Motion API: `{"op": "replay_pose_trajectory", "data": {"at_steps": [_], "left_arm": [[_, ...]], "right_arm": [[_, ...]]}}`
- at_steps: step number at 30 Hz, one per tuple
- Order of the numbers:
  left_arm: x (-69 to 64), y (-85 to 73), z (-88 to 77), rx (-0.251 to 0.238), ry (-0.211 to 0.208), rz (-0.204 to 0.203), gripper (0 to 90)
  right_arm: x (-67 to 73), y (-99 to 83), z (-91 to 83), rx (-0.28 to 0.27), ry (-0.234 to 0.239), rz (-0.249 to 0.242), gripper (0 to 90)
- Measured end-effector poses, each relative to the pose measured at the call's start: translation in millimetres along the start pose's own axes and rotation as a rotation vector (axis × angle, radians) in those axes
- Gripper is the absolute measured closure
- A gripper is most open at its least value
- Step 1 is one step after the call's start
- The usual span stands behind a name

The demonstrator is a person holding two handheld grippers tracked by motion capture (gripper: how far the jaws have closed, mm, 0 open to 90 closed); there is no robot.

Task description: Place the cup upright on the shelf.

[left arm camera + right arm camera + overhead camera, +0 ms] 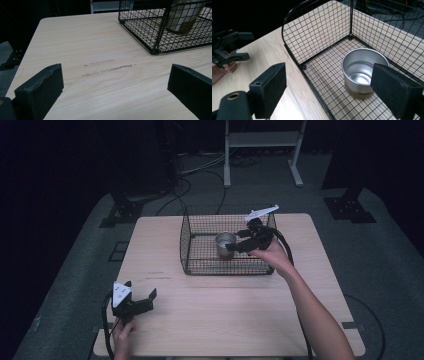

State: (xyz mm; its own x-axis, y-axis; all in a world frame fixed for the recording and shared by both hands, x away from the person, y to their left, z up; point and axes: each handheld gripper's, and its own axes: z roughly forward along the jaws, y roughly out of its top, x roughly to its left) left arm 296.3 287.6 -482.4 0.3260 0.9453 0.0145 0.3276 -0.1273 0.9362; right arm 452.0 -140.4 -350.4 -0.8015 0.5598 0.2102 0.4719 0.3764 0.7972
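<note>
High view: a pale wooden tabletop [225, 315] carries a black wire basket [192, 245] as the landmark, set toward the far edge of the tabletop. Inside the basket, roughly at the middle of its mesh floor, stands an upright metal cup [224, 241], open mouth up.

The right gripper [239, 242] is held over the right half of the basket by the person's right hand [272, 252], its tips reaching toward the cup from the cup's right. Its jaws are spread apart and clamp nothing. A grey three-cornered plate [261, 212] rises from the top of this gripper, above the basket's far right corner.

The left gripper [142, 300] lies well apart from the basket, near the front left part of the tabletop, held by the left hand [121, 334]. Its jaws are likewise spread, with bare tabletop between them.

Left gripper view: the two black jaws stand wide apart at the bottom corners. Beyond them the tabletop [87, 45] shows two faint scuff marks [107, 70] in front of the basket [140, 30], whose near left corner is toward the camera. The cup [182, 15] is seen through the mesh.

Right gripper view: the jaws are apart, one outside the basket's [317, 32] near wall, the other beside the cup [362, 68]. The cup rests on a small brown disc [359, 94] on the mesh floor. The left gripper [240, 46] appears beyond the basket's left wall.
</note>
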Motion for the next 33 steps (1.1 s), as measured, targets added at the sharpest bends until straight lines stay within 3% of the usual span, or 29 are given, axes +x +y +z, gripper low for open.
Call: {"op": "replay_pose_trajectory", "data": {"at_steps": [10,33], "left_arm": [[-0.3,0.1,0.2,0.002,0.001,0.001,0.0],[-1.6,0.1,0.9,0.002,0.005,0.005,0.0]], "right_arm": [[4.2,-7.4,-9.9,0.017,0.006,-0.008,12.7],[17.1,-38.1,-40.6,-0.017,0.036,-0.012,12.7]]}}
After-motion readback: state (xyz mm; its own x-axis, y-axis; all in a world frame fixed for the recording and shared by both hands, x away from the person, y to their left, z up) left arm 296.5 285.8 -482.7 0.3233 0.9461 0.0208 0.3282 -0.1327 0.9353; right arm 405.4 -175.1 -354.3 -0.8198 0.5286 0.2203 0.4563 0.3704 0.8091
